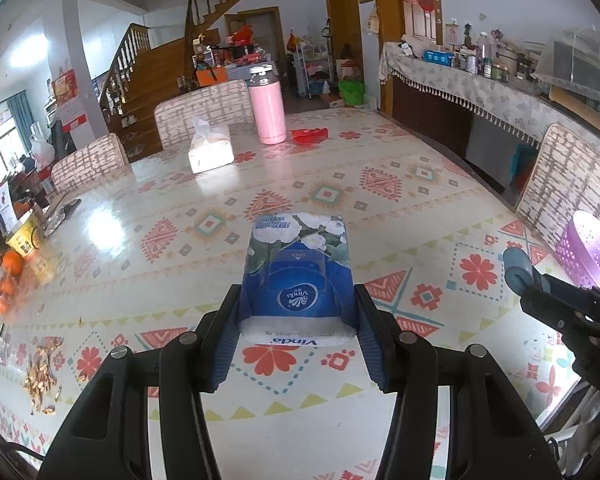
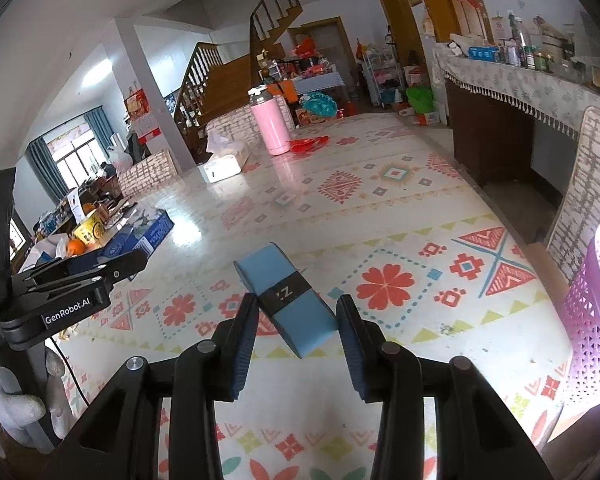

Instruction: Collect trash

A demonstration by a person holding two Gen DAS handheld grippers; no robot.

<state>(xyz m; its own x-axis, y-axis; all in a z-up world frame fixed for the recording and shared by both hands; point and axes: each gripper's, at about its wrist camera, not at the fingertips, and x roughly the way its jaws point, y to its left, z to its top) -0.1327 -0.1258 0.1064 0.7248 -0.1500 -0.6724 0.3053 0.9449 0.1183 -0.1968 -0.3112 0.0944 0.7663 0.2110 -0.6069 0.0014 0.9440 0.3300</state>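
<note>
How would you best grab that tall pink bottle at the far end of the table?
Grip the pink bottle around its straight middle, coming in level from the near side. It stands upright and its smooth round wall fits two fingers. The tissue box crowds its left and the red wrapper its right.

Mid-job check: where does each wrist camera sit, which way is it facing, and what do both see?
Left wrist: on the left gripper, looking along the patterned table at the held Vinda tissue pack; the right gripper's tip shows.
Right wrist: on the right gripper, facing likewise, holding a blue box; the left gripper shows.
Shared: pink flask, purple basket, staircase.
</note>
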